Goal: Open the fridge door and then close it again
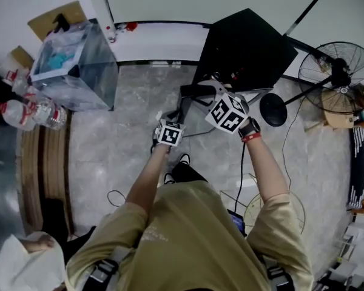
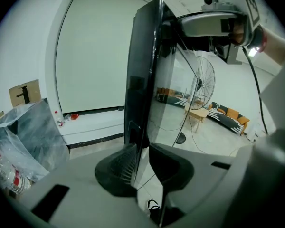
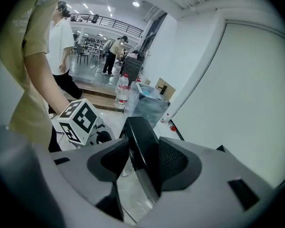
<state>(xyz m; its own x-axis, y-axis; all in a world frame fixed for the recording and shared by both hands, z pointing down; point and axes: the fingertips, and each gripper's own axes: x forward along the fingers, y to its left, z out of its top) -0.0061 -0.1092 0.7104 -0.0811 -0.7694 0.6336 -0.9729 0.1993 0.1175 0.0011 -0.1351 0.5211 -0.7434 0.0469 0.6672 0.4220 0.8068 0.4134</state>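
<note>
The black fridge (image 1: 246, 47) stands ahead of me, seen from above in the head view. Its glass door with a dark frame (image 2: 145, 70) hangs open, edge toward me. My left gripper (image 2: 141, 167) is shut on the door's edge lower down, the frame and glass caught between both pads. My right gripper (image 3: 141, 158) is shut on the thicker black edge of the door (image 3: 142, 146) higher up. In the head view the left gripper (image 1: 170, 132) sits just left of and nearer than the right gripper (image 1: 227, 111). The left marker cube (image 3: 78, 119) shows in the right gripper view.
A clear plastic-covered bin (image 1: 76, 65) and water bottles (image 1: 30, 111) stand left, beside a wooden platform (image 1: 39, 162). A standing fan (image 1: 337, 68) and a round black stand base (image 1: 273, 109) are right of the fridge. Cables trail on the marble floor. A person in a white cap (image 1: 24, 265) is at bottom left.
</note>
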